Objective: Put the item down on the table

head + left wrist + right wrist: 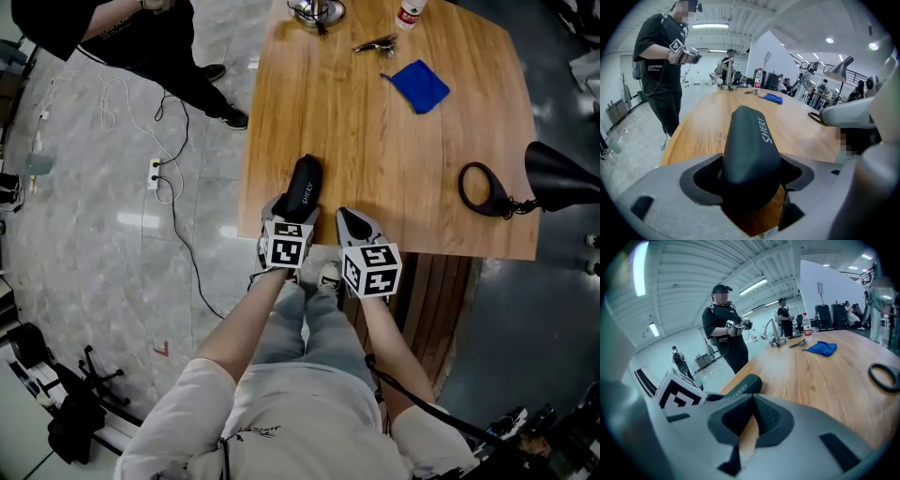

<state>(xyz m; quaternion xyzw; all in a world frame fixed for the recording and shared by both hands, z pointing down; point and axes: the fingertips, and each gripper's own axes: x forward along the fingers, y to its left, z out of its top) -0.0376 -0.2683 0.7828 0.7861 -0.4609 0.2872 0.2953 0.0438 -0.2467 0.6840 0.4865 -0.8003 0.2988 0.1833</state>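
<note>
Jaws of the left gripper [750, 174] are clamped on the near end of a black hard-shell case [750, 140] with pale lettering on its lid, the dark pads pressing against both of its sides. In the head view the case [303, 185] sits in the lower centre, over the near edge of the wooden table [375, 159], its long axis pointing away from the person; whether its underside touches the wood cannot be told. The right gripper [349, 220] hangs just beside it, to the right, at the same table edge, and its own view shows its jaws pressed together with nothing between them. Each gripper carries a marker cube, the left one [286, 244] and the right one [372, 270], low in the frame above the person's forearms. Toward the upper right of the head view a blue cloth [419, 85] lies on the table, with a small metal tool [375, 43] and a bottle [409, 11] beyond it near the far edge. A black ring [461, 185] lies at the right side of the tabletop, next to a black lamp shade [562, 176]. In the upper left another person [141, 37] in dark clothes stands on the grey floor, near a white power strip [155, 173] and its cables.
</note>
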